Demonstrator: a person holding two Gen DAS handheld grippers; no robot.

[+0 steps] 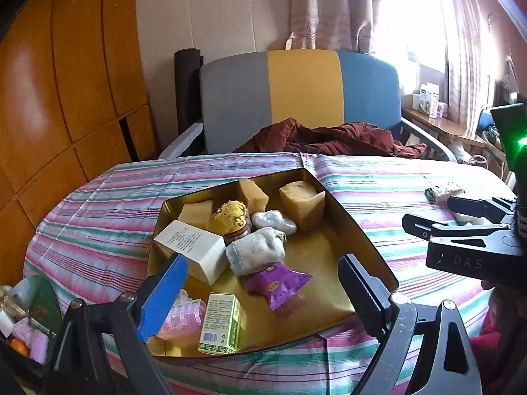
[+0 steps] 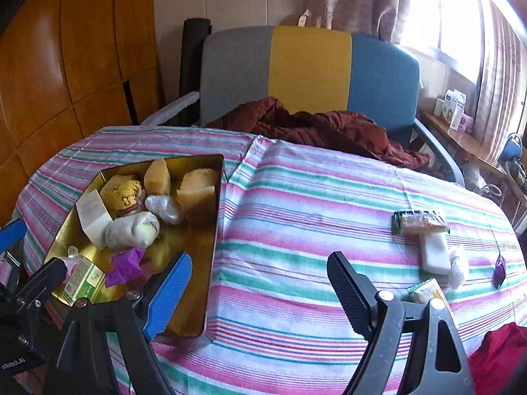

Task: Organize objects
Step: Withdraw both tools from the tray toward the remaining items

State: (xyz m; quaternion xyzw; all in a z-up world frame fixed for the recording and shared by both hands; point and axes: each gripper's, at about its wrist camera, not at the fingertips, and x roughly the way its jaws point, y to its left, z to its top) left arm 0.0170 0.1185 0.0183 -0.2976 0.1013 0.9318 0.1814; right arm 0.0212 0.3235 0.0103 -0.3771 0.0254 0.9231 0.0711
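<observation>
A chair point(image 1: 303, 98) with grey, yellow and blue panels filled the upper middle of both views, a dark red garment point(image 1: 332, 138) heaped on its seat; wooden panelling point(image 1: 66, 82) took the left edge and a bright curtained window point(image 1: 428, 16) the upper right. Below them a striped cloth point(image 2: 296, 204) in pink, green and white covered the table. A gold tin point(image 1: 349, 227) sat at the centre of the left wrist view, and at the left of the right wrist view; inside lay 3 yellow sponge blocks point(image 1: 301, 202), a white box point(image 1: 191, 250), a rolled grey sock point(image 1: 255, 253), a yellow plush toy point(image 1: 229, 217), a purple packet point(image 1: 276, 284), a green carton point(image 1: 220, 326) and a clear pink clip point(image 1: 184, 316). At the right of the right wrist view, well apart from the tin, lay a green-ended snack bar point(image 2: 420, 220), a white block point(image 2: 434, 251) touching it, and a small purple wrapper point(image 2: 500, 268). The left gripper point(image 1: 263, 293) hung over the tin's near end, jaws wide, gripping nothing; the right gripper point(image 2: 260, 291) stood over bare cloth beside the tin, jaws wide and empty.
</observation>
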